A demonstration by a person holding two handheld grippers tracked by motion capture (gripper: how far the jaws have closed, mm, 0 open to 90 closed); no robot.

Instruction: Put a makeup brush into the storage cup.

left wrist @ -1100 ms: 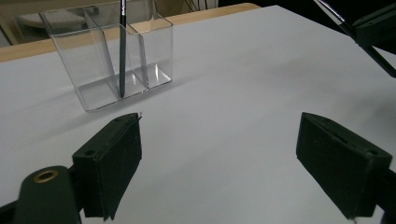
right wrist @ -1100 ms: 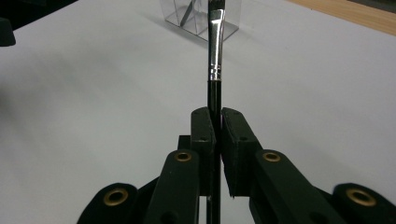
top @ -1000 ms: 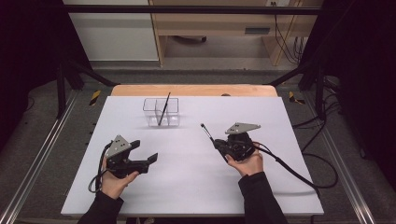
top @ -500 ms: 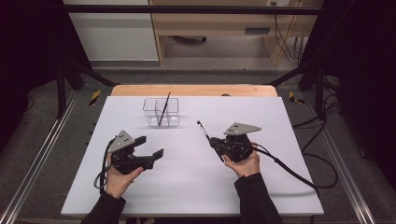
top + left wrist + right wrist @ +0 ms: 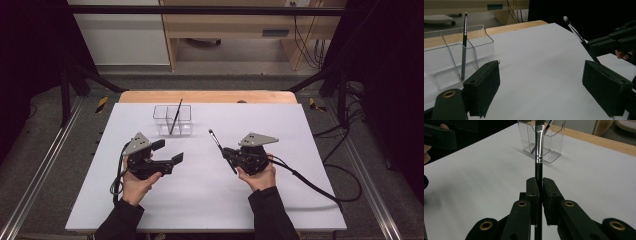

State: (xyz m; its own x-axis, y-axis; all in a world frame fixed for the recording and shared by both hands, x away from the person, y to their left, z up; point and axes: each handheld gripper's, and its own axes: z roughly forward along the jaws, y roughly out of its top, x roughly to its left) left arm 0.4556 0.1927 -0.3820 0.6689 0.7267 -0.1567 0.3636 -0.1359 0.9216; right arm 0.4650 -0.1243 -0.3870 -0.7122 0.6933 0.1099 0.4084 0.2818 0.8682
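Between the right claw's (image 5: pixel 540 188) clenched jaws, a brush (image 5: pixel 538 150), apparently upright; left claw (image 5: pixel 549 87) released.

The right gripper (image 5: pixel 539 187) has its black jaws clamped on a thin black brush (image 5: pixel 538 157). Beyond it, a clear organiser (image 5: pixel 549 142) stands on the white table (image 5: pixel 486 175).
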